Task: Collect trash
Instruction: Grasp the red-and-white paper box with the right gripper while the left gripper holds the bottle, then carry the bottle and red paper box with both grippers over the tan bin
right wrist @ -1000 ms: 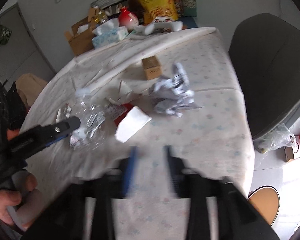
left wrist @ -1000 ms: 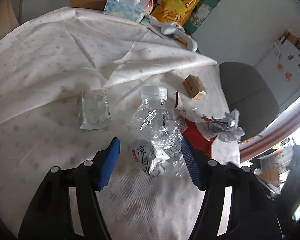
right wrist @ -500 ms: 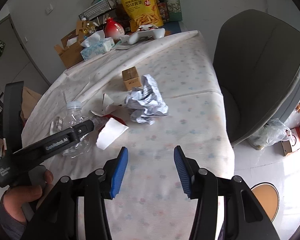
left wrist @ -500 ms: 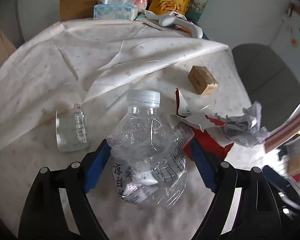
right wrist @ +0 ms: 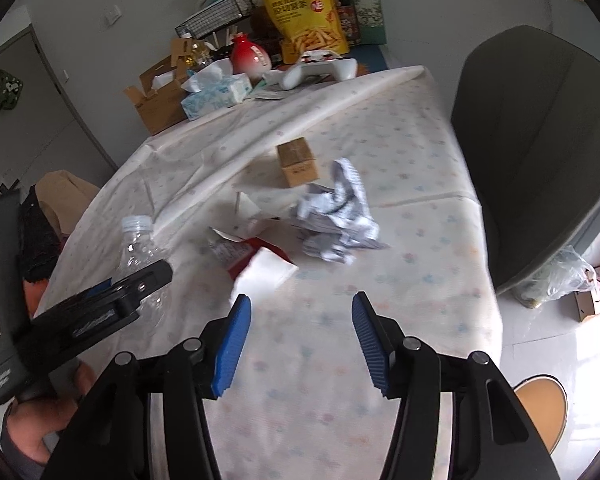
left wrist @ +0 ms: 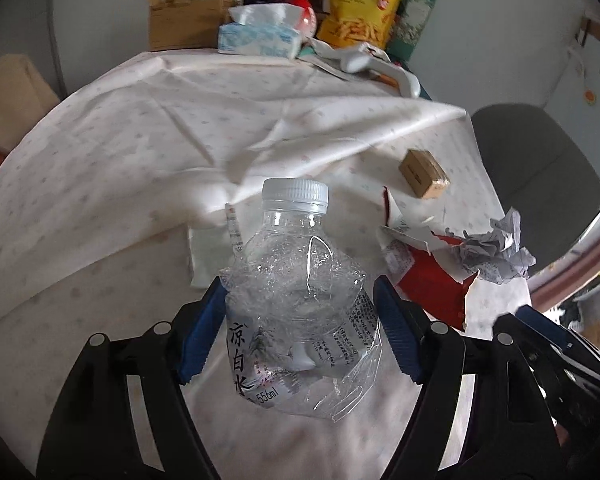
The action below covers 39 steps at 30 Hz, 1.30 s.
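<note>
Left gripper: jaws just been closing; pads pinching the crushed bottle at both flanks, cap pointing away.
Bottle position: between the blue pads, apparently raised off the tablecloth.
Right gripper: spread, empty; crumpled paper and torn red packet ahead of it.
Risk: slick, collapsed plastic likely to buckle or squirt out if squeezed unevenly.
Risk 2: thin grip near the label; possible drop in transit.

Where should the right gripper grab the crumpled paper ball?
Judging by its shape, pinch the crumpled paper ball across its bunched middle, coming down from above. The upright flap at the back looks too loose, and the small cardboard box crowds the far side. The right gripper is open, empty.
</note>
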Available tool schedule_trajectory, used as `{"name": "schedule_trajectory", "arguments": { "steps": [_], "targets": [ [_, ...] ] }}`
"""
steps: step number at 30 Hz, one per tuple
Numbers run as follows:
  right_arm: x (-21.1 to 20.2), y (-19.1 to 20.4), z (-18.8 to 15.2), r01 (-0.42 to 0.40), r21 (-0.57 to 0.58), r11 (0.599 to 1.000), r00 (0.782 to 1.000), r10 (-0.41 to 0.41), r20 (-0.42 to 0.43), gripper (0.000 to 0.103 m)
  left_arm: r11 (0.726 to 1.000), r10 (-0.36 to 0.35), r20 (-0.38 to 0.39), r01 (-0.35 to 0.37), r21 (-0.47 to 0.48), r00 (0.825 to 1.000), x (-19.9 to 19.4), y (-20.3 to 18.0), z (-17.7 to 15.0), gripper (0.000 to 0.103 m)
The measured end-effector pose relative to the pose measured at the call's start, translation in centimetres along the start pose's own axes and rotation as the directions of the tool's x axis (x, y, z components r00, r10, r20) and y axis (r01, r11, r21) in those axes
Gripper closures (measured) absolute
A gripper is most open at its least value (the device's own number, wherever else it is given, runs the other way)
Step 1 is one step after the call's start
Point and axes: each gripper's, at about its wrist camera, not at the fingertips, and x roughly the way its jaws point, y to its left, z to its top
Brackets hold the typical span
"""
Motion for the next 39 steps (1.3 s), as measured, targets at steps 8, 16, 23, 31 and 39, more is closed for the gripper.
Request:
{"name": "schedule_trajectory", "arguments": {
  "steps": [8, 16, 23, 31, 39],
  "targets": [
    [2.2, 1.9, 1.2, -0.048, -0.001, 0.999, 0.998, 0.048, -0.030, 0.051, 0.997, -0.019, 0.024, 0.021, -0.075, 1.000, -1.9, 3.3, -0.3, 0.029],
    [3.1, 2.3, 0.9, -0.072, -0.019, 0.997, 0.994, 0.070, -0.082, 0.099, 0.992, -0.072, 0.048, 0.077, -0.099, 0.996, -2.8, 3.6, -0.9, 0.029],
    [0.4, 0.6, -0.6, -0.049, 0.008, 0.999, 0.997, 0.050, -0.057, 0.100, 0.988, -0.127, 0.060, 0.131, -0.081, 0.990, -3.6, 1.9, -1.3, 0.029],
    [-4.1, -2.3, -1.8, -0.001, 0.045, 0.999, 1.000, 0.001, 0.001, 0.100, 0.981, -0.189, 0.070, 0.192, -0.038, 0.979, -4.8, -1.2, -1.7, 0.029],
    [-8.0, -6.7, -2.4, 0.065, 0.115, 0.991, 0.996, -0.071, 0.055, 0.100, 0.971, -0.241, 0.059, 0.240, 0.011, 0.969, -5.1, -4.7, -2.5, 0.029]
  ]
}}
